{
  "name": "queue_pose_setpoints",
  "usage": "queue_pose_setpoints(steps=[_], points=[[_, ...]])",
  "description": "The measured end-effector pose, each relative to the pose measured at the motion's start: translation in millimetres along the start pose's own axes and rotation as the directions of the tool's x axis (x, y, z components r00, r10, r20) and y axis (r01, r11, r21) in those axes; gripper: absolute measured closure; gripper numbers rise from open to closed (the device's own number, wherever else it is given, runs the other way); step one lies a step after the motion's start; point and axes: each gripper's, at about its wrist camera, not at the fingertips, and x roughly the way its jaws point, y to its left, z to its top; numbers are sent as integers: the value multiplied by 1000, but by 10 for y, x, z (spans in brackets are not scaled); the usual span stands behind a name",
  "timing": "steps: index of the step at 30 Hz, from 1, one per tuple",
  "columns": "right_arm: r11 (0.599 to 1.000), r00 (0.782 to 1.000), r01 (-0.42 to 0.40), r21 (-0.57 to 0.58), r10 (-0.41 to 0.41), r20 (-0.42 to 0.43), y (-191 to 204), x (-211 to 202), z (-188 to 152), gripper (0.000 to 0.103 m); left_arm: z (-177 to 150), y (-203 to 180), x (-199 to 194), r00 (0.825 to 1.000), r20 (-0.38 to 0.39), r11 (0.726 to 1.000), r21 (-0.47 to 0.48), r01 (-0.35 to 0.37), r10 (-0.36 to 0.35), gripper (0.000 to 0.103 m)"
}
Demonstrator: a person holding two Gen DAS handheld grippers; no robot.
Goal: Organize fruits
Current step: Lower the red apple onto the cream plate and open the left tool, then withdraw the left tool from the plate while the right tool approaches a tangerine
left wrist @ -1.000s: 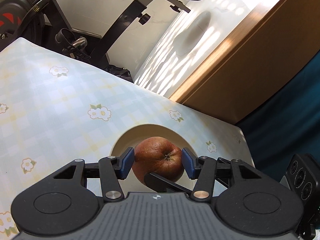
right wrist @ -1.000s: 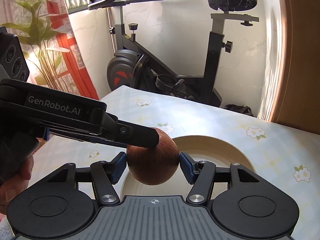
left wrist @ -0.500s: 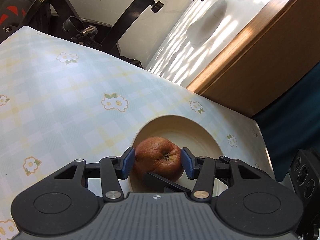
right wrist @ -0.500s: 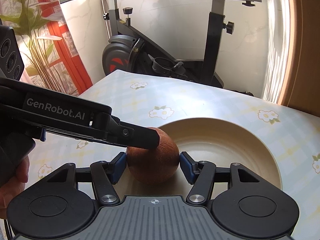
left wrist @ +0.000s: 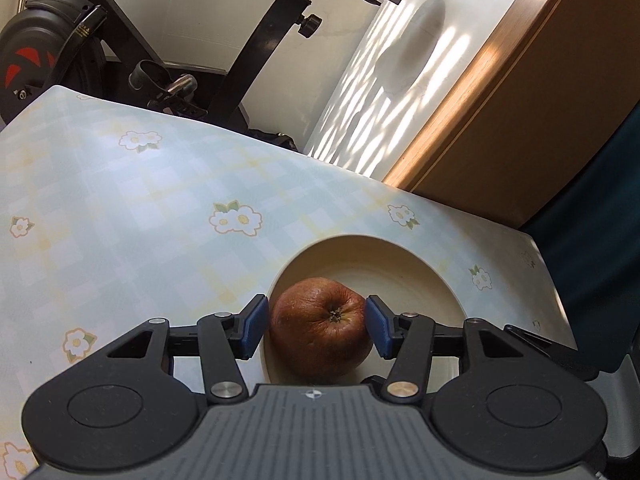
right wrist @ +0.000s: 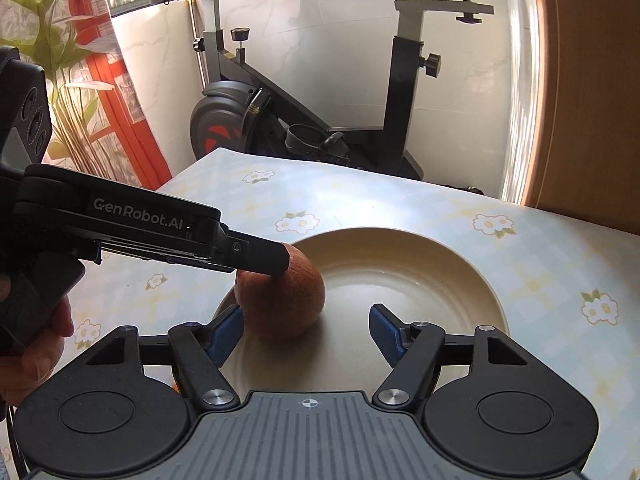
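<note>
A table (left wrist: 120,208) covered in a pale checked oilcloth with daisy prints is set in a sunlit room, with an exercise bike (right wrist: 320,92) parked behind it against a white wall. Near the table's front edge a cream plate (right wrist: 440,256) is placed. A wrinkled red apple (left wrist: 320,328) is seen over the plate's near left part, apparently resting on it, though contact with the dish cannot be confirmed.

The apple is clamped between the blue pads (left wrist: 254,326) of the left gripper (left wrist: 316,326), stem end turned toward the camera. The right gripper (right wrist: 308,334) is held with its fingers spread wide, its left pad just beside the fruit and nothing grasped.

If the left pads are parted while the apple is off the dish or leaning, it could probably roll across the shallow plate or over the rim. The soft, shrivelled skin may be bruised by a tight squeeze, and the nearby right finger could nudge the fruit.
</note>
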Motion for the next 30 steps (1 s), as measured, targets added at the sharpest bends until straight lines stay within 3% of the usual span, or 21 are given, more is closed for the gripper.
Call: queue_pose_setpoints(steps=[3, 8, 14, 25, 30], points=[[1000, 999, 19, -2, -18, 32, -30, -248, -82, 37, -28, -76, -88, 998, 30, 998, 16, -54, 54, 48], [997, 996, 71, 18, -72, 60, -16, -553, -320, 40, -121, -178, -300, 991, 102, 996, 38, -86, 82, 48], [993, 983, 108, 43, -113, 146, 72, -954, -582, 42, -325, -352, -610, 980, 161, 981, 132, -140, 119, 48], [980, 967, 198, -32, -190, 167, 151, -1371, -1011, 46, -760, -390, -1197, 953, 260, 969, 143, -200, 159, 48], [978, 965, 207, -10, -202, 165, 94, -1513, -1133, 46, -888, -364, -1355, 943, 287, 977, 77, -201, 171, 48]])
